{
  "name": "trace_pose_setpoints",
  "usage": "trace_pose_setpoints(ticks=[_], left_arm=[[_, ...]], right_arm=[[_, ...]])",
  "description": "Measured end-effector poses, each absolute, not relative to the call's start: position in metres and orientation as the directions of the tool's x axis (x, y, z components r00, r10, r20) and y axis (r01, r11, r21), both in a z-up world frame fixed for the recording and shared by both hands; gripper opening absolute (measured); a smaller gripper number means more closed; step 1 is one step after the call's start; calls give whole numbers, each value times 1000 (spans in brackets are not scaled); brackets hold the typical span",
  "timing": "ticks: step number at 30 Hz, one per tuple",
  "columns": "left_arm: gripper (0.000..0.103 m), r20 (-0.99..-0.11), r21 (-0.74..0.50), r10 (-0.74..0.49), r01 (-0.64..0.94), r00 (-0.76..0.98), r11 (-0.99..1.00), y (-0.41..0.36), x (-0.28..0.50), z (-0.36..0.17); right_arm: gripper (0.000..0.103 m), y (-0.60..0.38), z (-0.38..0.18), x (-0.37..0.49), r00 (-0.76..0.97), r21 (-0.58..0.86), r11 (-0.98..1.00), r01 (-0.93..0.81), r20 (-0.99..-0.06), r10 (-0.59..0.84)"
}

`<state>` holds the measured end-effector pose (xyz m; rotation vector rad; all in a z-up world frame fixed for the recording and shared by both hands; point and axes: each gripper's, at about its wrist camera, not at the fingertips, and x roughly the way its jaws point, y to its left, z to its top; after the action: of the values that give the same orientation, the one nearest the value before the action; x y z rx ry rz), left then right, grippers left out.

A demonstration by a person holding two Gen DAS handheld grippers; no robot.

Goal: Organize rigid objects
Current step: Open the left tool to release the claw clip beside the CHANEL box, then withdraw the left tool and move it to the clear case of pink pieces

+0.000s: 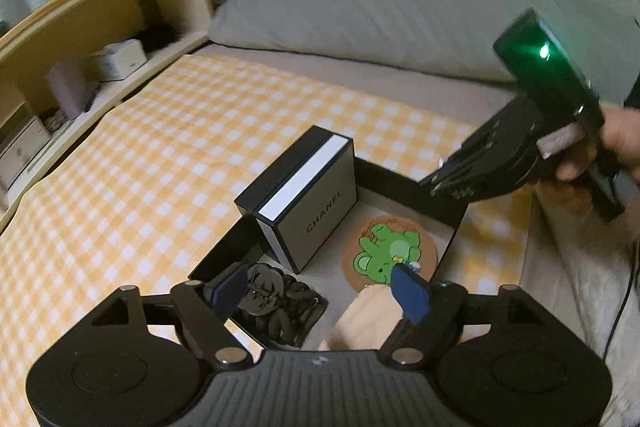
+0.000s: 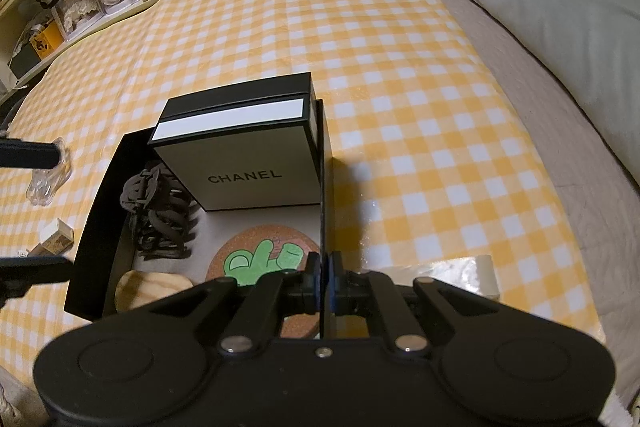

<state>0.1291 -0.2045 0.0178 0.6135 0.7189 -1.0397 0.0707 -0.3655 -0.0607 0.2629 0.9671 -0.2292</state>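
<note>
The right gripper (image 2: 325,277) pinched the thin side wall of a black tray (image 2: 325,163), its jaws closed tight on the rim. The left gripper (image 1: 320,291) hovered over the tray's near end with jaws spread wide, holding nothing. Inside the tray stood a Chanel box (image 2: 248,151), upright against the far wall, with black hair clips (image 2: 160,215) beside it, a frog coaster (image 2: 266,259) flat on the floor, and a wooden piece (image 2: 150,289) at the near corner. The tray rested on a yellow checked cloth (image 2: 400,67).
</note>
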Motion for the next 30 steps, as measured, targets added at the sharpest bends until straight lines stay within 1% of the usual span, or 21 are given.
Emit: trace_pose_setpoints(ticks=[1, 3, 9, 12, 15, 20, 27, 30], left_arm=[[84, -769, 104, -546, 908, 333, 406, -202, 126, 21], [90, -763, 84, -547, 892, 344, 445, -198, 121, 26], [99, -734, 28, -555, 834, 391, 551, -181, 104, 39], [102, -720, 2, -550, 794, 423, 608, -170, 100, 42], [103, -703, -3, -530, 744, 473, 668, -160, 95, 45], [103, -694, -94, -518, 651, 500, 754, -140, 97, 43], [103, -666, -136, -497, 564, 557, 815, -118, 99, 31], [103, -663, -150, -480, 525, 575, 838, -107, 104, 21]], right_arm=[[5, -365, -61, 71, 548, 118, 944, 308, -833, -75], [5, -366, -61, 71, 548, 117, 945, 307, -833, -75], [5, -367, -61, 71, 542, 122, 941, 316, -837, -74], [5, -368, -60, 71, 543, 119, 942, 314, -837, -75], [4, -367, -59, 71, 540, 106, 945, 310, -838, -83], [4, -362, -60, 71, 540, 88, 948, 306, -836, -97], [4, -362, -61, 69, 556, 95, 945, 314, -825, -102], [6, -360, -62, 66, 548, 75, 948, 310, -828, -114]])
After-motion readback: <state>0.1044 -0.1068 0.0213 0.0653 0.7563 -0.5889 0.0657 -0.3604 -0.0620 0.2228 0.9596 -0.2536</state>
